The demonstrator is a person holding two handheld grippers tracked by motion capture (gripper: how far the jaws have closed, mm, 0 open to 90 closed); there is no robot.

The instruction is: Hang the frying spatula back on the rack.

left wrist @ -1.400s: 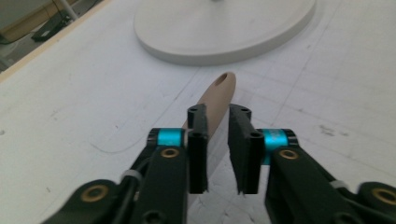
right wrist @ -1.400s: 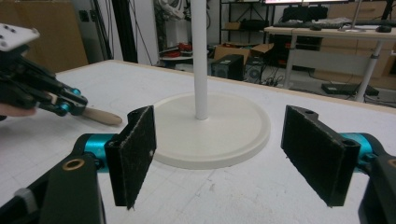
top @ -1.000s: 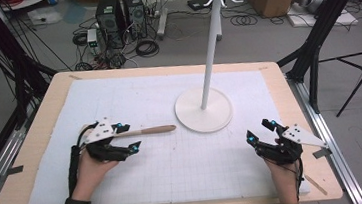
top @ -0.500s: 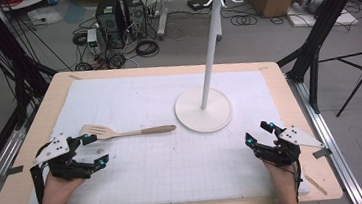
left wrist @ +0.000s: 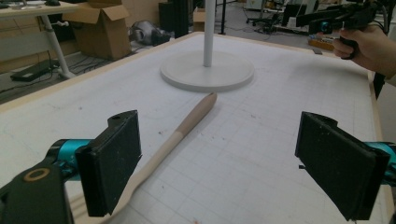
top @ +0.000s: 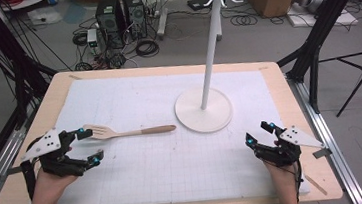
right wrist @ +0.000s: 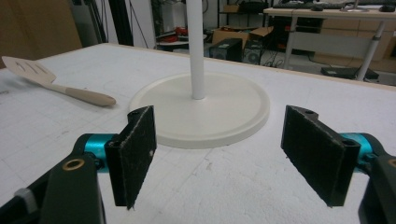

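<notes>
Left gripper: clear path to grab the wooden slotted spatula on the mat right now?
Probably yes. The left gripper has its jaws open beside the wooden slotted spatula, which lies flat on the white gridded mat. In the left gripper view its handle runs out ahead past one jaw, with nothing between them.

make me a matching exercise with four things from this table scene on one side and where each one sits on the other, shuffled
Things:
1. pale wooden slotted spatula
2. white hook stand with round base
3. left gripper
4. right gripper

Places:
A. near right corner of the white grid mat, jaws open
B. flat on the mat, handle pointing at the round base
C. upright, right of the mat's centre
D. near left of the mat, jaws open by the spatula's head

Pairs: 1-B, 2-C, 3-D, 4-A
</notes>
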